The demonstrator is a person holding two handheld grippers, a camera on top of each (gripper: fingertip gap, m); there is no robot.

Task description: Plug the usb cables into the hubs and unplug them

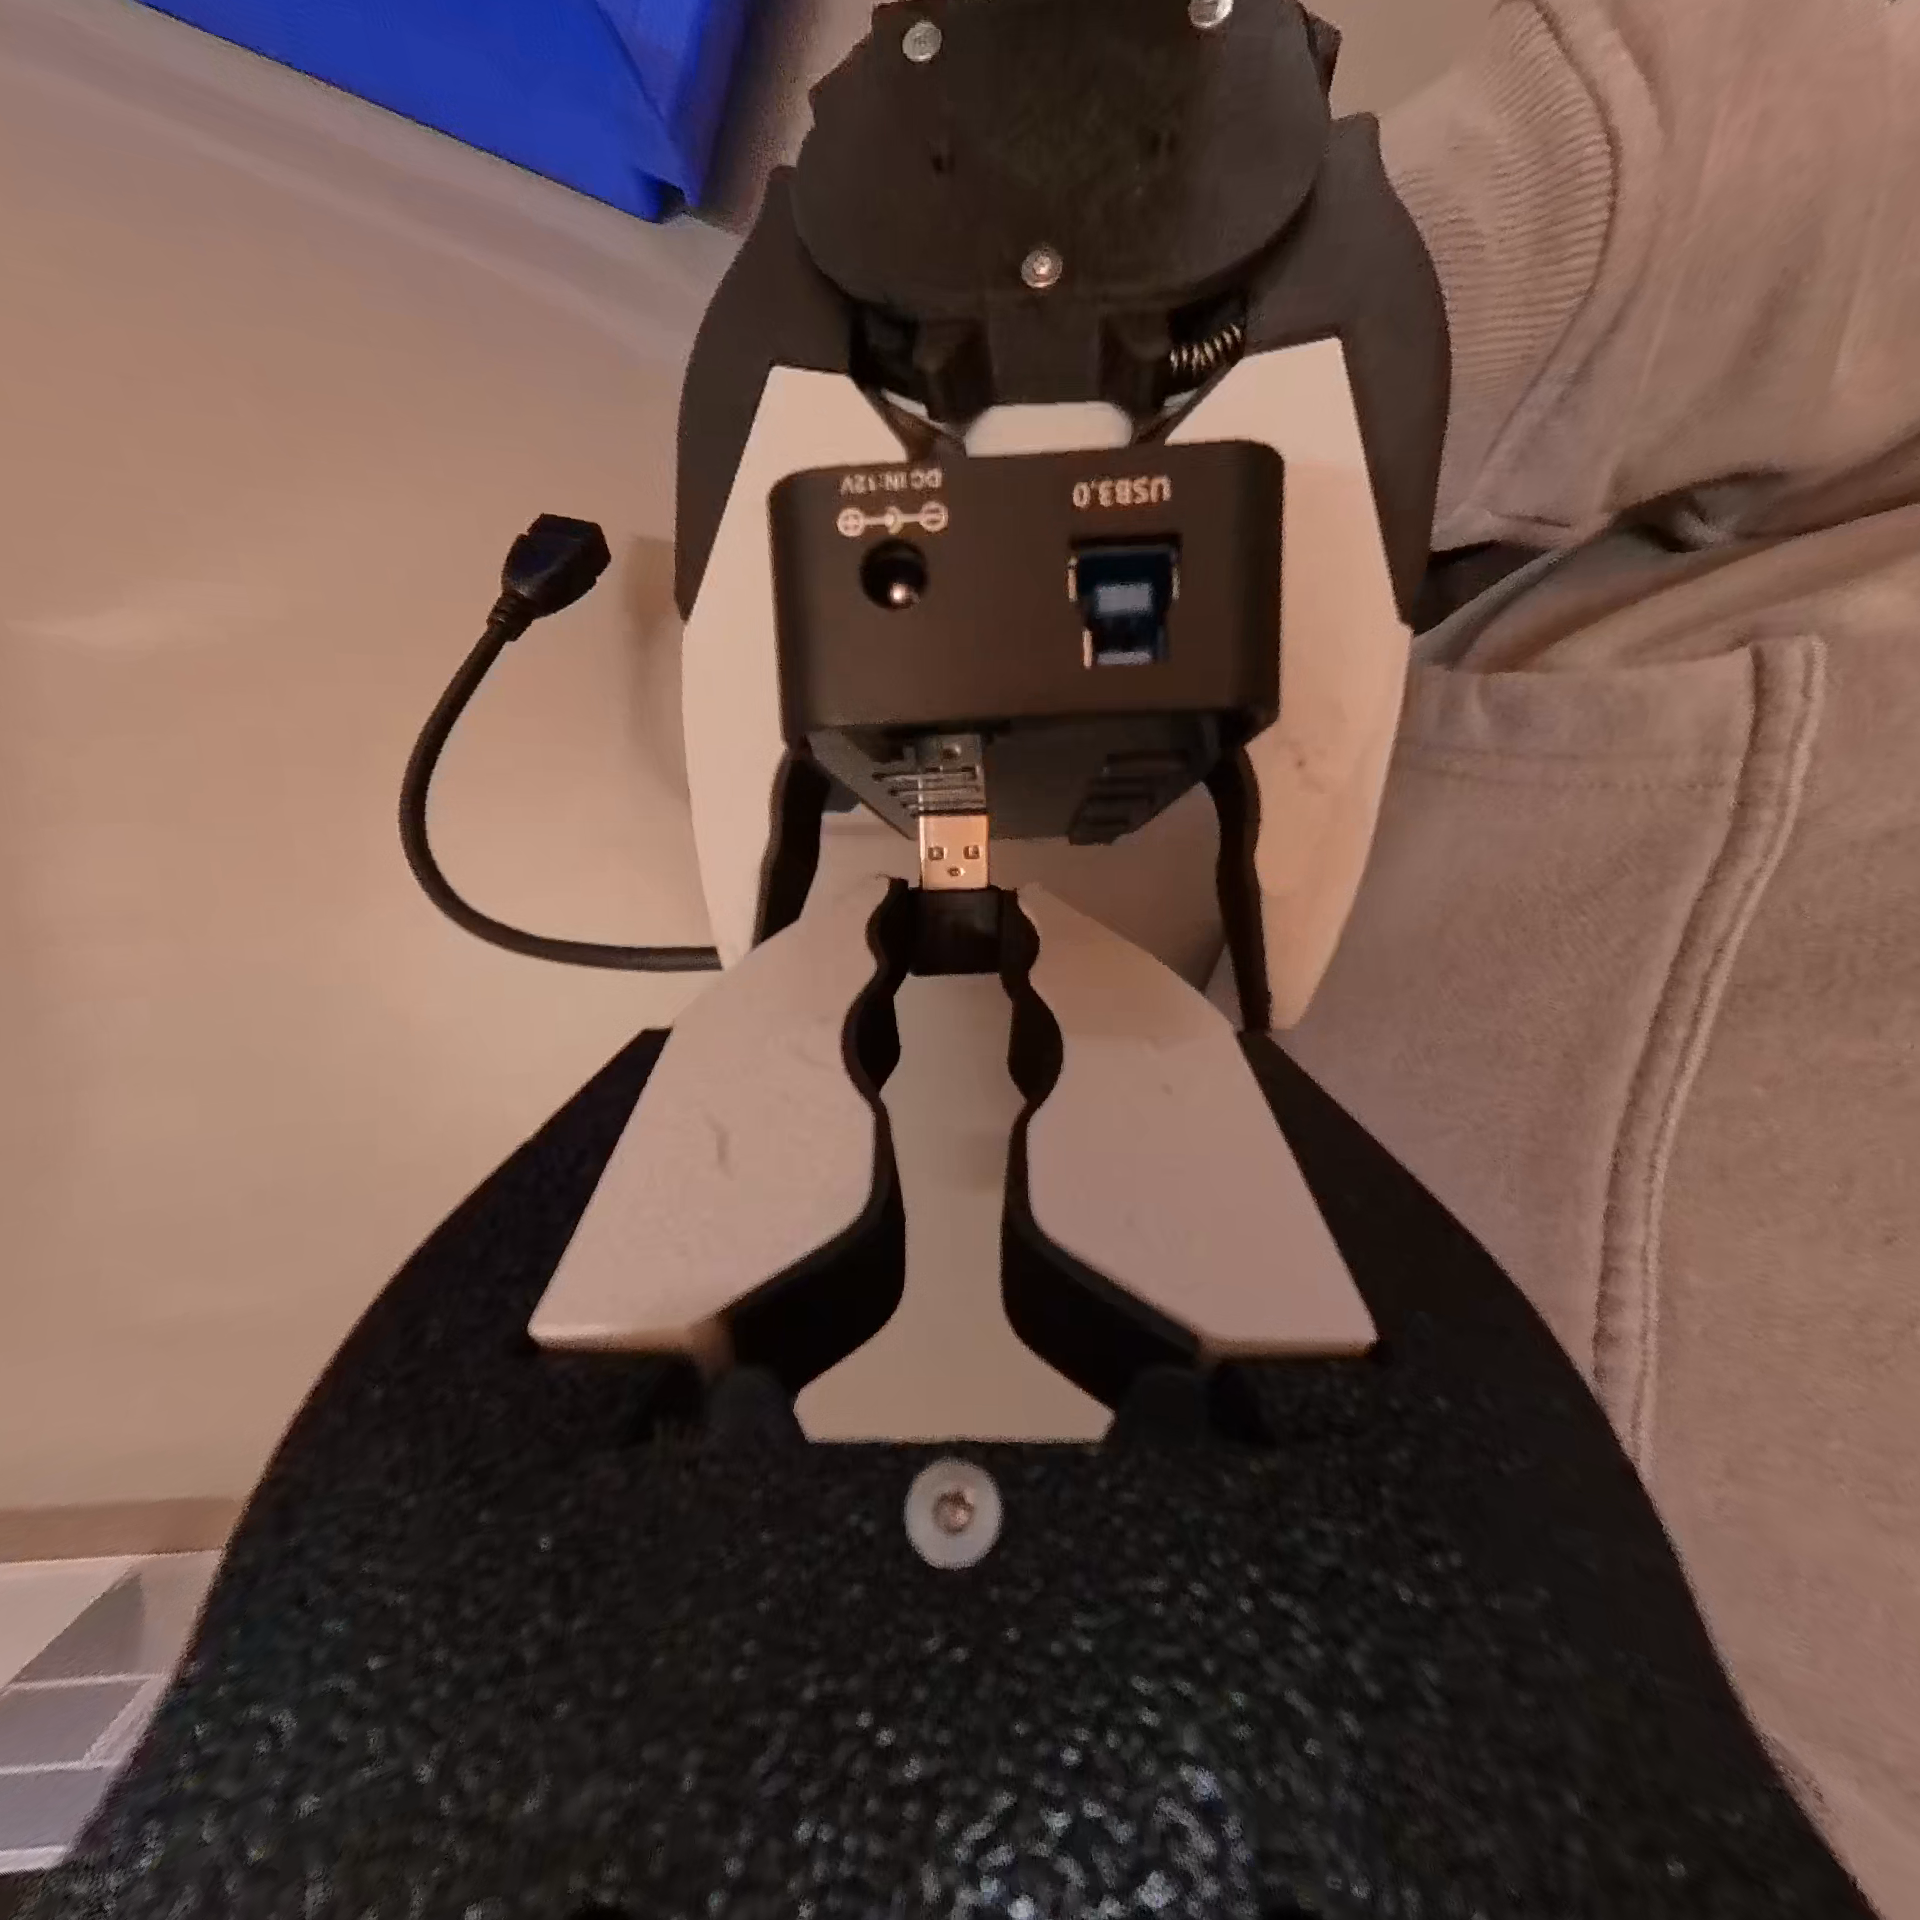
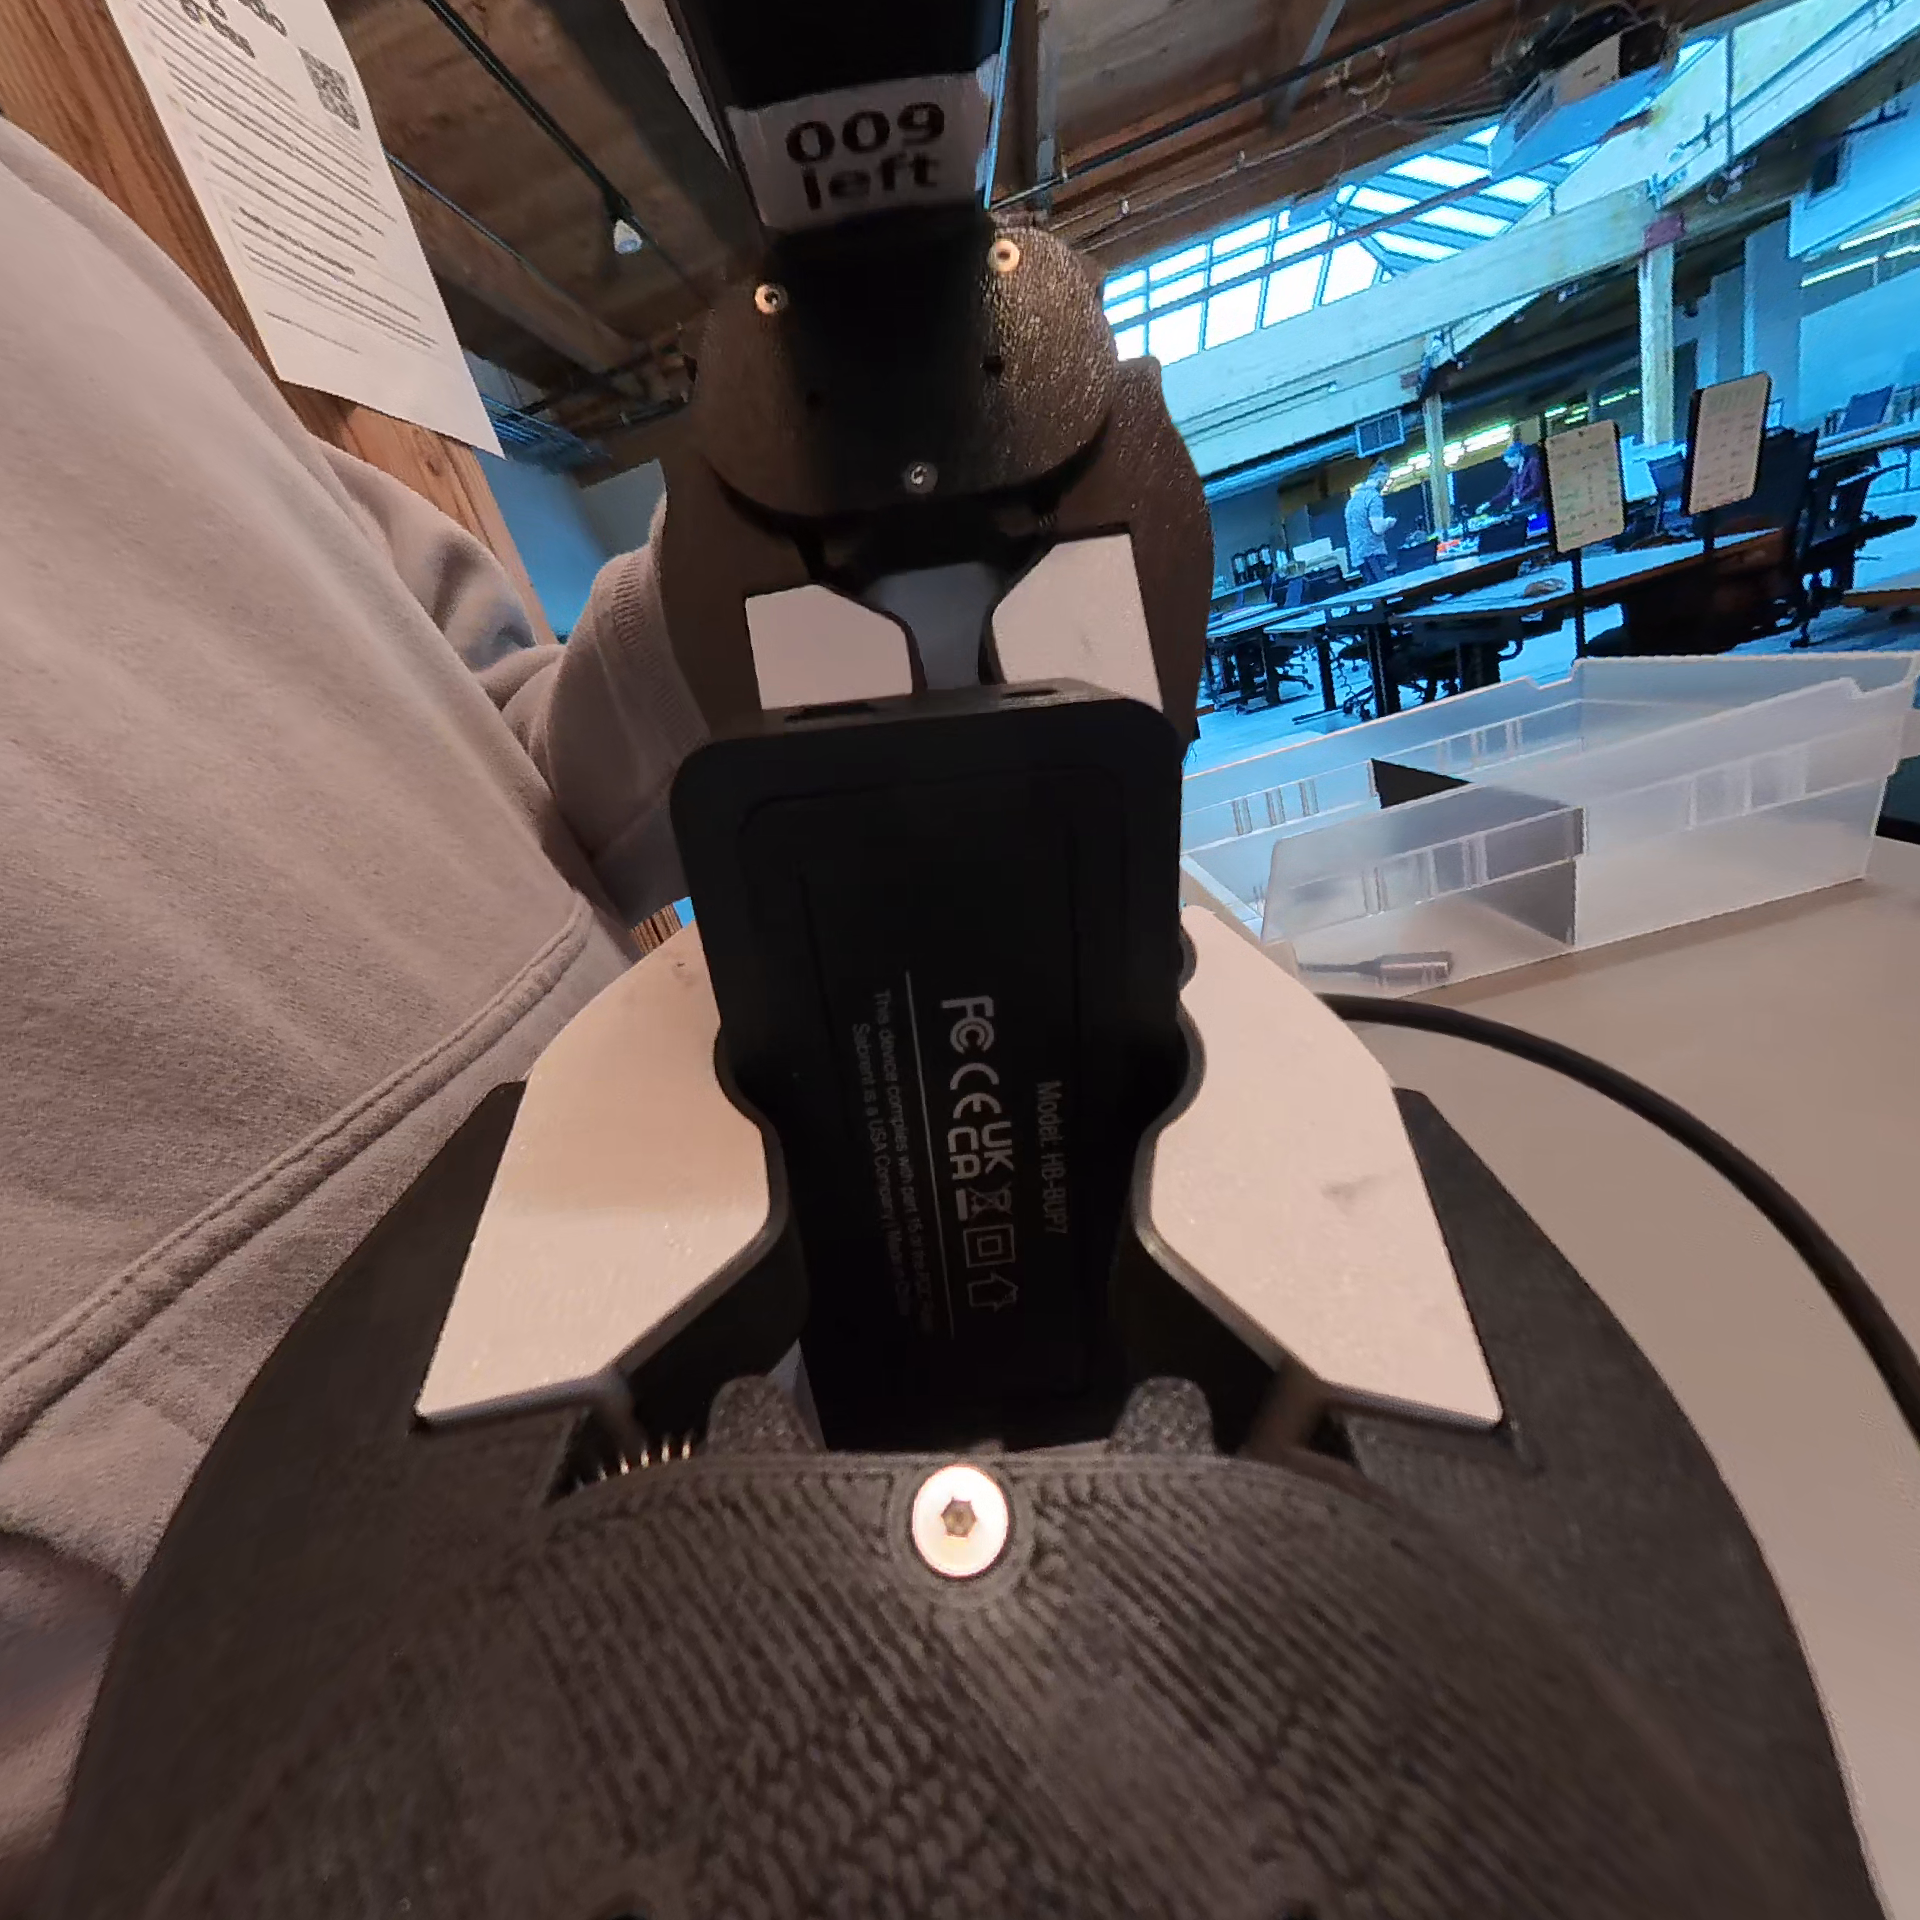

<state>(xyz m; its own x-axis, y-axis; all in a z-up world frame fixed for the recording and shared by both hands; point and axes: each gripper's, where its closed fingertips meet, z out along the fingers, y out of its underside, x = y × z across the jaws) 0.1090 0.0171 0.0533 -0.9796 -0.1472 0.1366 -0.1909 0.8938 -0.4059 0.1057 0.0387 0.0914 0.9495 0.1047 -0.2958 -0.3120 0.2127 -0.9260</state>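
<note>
My left gripper [image 1: 951, 914] is shut on the black housing of a USB plug [image 1: 951, 940]. The plug's metal tip [image 1: 952, 852] points at the port face of a black hub [image 1: 1023, 582], right at a port's mouth, with most of the metal showing. The black cable [image 1: 436, 790] loops left to a free connector [image 1: 551, 556]. My right gripper [image 2: 951, 1039] is shut on the hub [image 2: 935, 1039] and holds it in the air with its labelled underside towards the camera. The left gripper's fingers [image 2: 831, 644] show beyond the hub's far end.
A person's grey sweatshirt [image 1: 1662, 831] fills the right of the left wrist view and shows in the right wrist view [image 2: 260, 831]. A blue bin [image 1: 468, 83] stands on the pale table [image 1: 208, 935]. Clear plastic bins [image 2: 1558, 810] and a black cable [image 2: 1662, 1122] lie on the table at right.
</note>
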